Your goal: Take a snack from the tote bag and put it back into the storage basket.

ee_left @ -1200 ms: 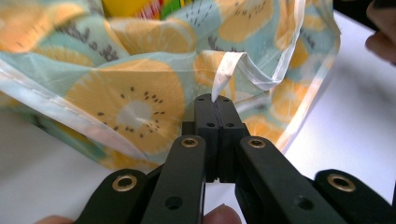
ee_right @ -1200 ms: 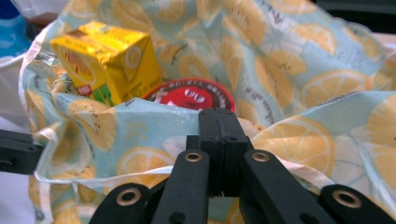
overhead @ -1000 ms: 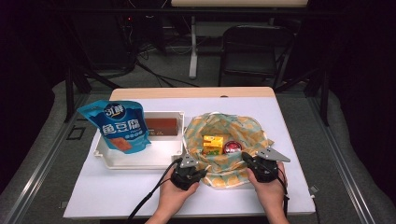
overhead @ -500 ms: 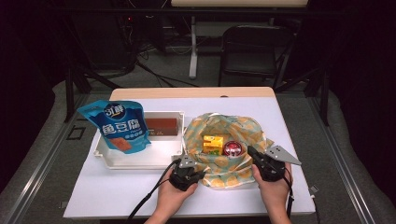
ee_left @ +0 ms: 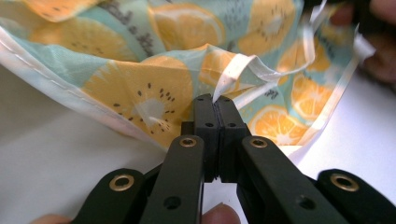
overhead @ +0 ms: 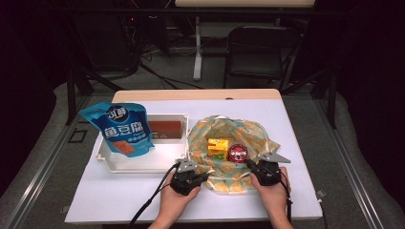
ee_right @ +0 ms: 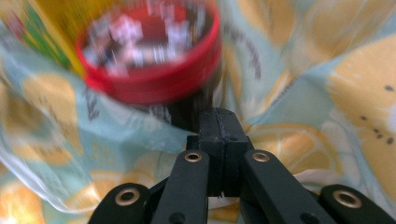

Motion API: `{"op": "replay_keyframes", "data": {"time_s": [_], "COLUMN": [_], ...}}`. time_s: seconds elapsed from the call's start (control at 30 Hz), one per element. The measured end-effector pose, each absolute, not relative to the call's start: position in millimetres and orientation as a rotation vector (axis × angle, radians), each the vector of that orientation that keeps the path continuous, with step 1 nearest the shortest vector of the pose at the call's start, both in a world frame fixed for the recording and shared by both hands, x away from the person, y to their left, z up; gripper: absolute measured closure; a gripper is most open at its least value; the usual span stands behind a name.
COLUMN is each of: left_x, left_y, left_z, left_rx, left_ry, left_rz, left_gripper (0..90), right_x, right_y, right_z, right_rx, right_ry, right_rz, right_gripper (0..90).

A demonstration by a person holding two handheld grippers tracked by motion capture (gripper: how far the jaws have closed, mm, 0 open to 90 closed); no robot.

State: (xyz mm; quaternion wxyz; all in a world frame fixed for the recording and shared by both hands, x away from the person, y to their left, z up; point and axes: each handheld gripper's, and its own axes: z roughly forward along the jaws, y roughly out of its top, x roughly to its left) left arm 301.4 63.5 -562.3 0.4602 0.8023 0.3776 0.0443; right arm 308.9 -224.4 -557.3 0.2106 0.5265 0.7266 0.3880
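- Left gripper (ee_left: 215,100): jaws clenched on the white drawstring (ee_left: 233,70) of the orange-print fabric bag (overhead: 229,148), at the bag's near left edge.
- Right gripper (ee_right: 219,114): jaws pressed together at the bag's near right edge; whether they pinch fabric, I cannot tell.
- Inside the bag: red-lidded round tin (overhead: 238,153), with yellow carton (overhead: 217,147) just beside it.

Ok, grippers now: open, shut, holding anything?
Left gripper: shut on the white drawstring of the fruit-print bag.
Right gripper: shut; hold unclear.

Red-rimmed tin (ee_right: 149,56) on fruit-print cloth (ee_right: 299,84)
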Motion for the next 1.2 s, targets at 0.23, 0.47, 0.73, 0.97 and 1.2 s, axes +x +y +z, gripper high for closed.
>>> {"op": "replay_keyframes", "data": {"time_s": [0.23,0.47,0.73,0.97,1.2], "left_x": [303.6,303.2,310.9,313.8,312.4], "left_y": [74.6,81.7,55.9,49.6,50.7], "left_z": [-546.8,-529.6,-542.9,-562.9,-565.6], "left_rx": [1.906,1.815,1.881,1.950,1.925], "left_ry": [0.920,0.907,0.919,0.992,0.995], "left_rz": [0.117,0.157,0.120,0.124,0.134], "left_gripper": [83.3,76.8,71.3,81.2,85.6], "right_x": [311.5,303.9,293.5,301.0,313.4], "right_y": [-223.6,-229.7,-232.3,-210.1,-197.7], "right_z": [-563.0,-548.4,-521.3,-519.0,-531.0], "right_rx": [1.488,1.453,1.343,1.304,1.374], "right_ry": [2.103,2.012,1.878,1.883,1.886], "right_rz": [1.023,1.117,1.288,1.338,1.230], "right_gripper": [90.0,87.1,67.6,39.8,21.8]}}
